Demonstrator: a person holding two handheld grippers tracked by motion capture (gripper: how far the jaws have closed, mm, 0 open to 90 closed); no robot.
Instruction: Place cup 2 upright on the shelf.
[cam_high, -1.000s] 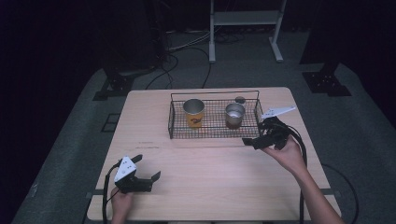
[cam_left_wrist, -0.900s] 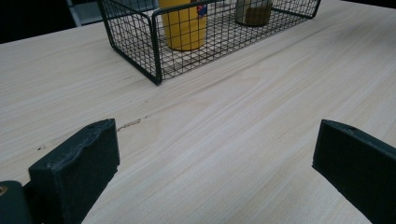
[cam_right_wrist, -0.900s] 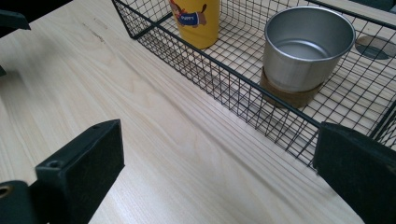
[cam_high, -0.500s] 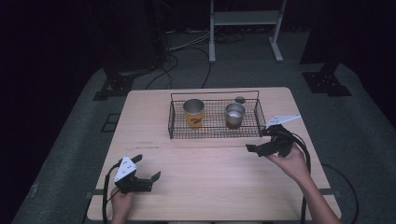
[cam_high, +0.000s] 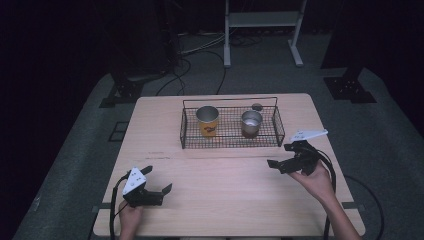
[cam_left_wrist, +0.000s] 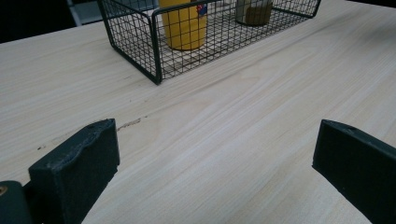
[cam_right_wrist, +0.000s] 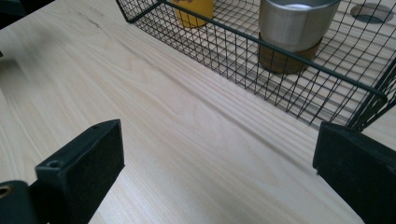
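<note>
A black wire basket (cam_high: 230, 146) stands at the middle far side of the wooden table (cam_high: 220, 200). Inside it are a yellow cup (cam_high: 208, 121) on the left and a steel cup (cam_high: 251, 123) on the right, both upright. My left gripper (cam_high: 157, 180) rests open near the table's front left, with nothing between its jaws. My right gripper (cam_high: 281, 155) hangs open just off the basket's front right corner. The left gripper view shows the left gripper (cam_left_wrist: 215, 163) over bare wood, the basket (cam_left_wrist: 135, 46) ahead. The right gripper (cam_right_wrist: 219, 168) faces the basket (cam_right_wrist: 299, 60) and steel cup (cam_right_wrist: 292, 32).
A small grey disc (cam_high: 257, 106) lies on the table behind the basket. Cables trail from both grippers off the front edge. Beyond the table, a white frame stand (cam_high: 260, 20) and black stand bases (cam_high: 350, 90) sit on the dark floor.
My right gripper has drawn back a little from the basket toward the near edge. The left gripper has stayed put.
</note>
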